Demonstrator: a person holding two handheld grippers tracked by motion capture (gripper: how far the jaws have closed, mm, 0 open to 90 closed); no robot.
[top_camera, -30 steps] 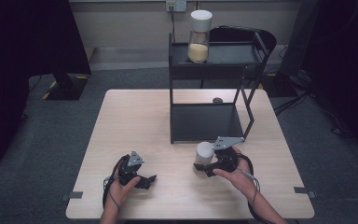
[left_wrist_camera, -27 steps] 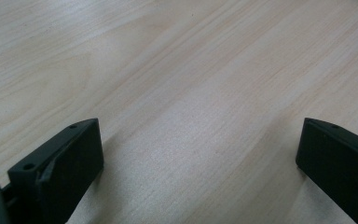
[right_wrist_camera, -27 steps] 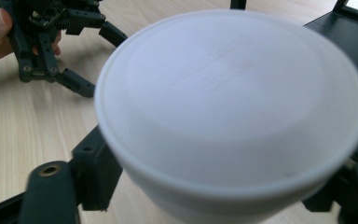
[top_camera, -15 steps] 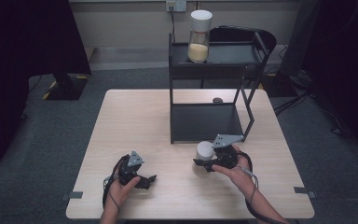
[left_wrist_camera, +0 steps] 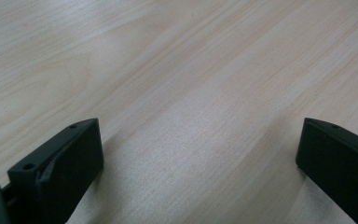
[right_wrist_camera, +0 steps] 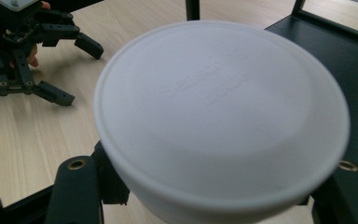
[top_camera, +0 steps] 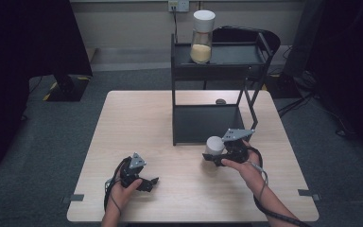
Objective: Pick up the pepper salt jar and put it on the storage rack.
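A white-lidded container (top_camera: 213, 145) stands just in front of the black rack, and my right gripper (top_camera: 216, 154) is shut on it from the right. In the right gripper view its round white lid (right_wrist_camera: 223, 116) looms large, with a black jaw on each side below the rim. My left gripper (top_camera: 147, 182) rests open on the wooden table (top_camera: 137, 123) at the front left, with only bare wood between its jaws (left_wrist_camera: 198, 154). The right gripper view also shows the left gripper (right_wrist_camera: 77, 72) at its top left.
A black two-level rack (top_camera: 208, 124) stands on the far half of the table. A glass jar (top_camera: 202, 38) with a white lid and yellowish contents sits on its top shelf. A small dark object (top_camera: 220, 101) lies behind the rack. Dark floor surrounds the table.
The right hand and the white container have edged slightly toward the rack. The left hand has stayed where it was.
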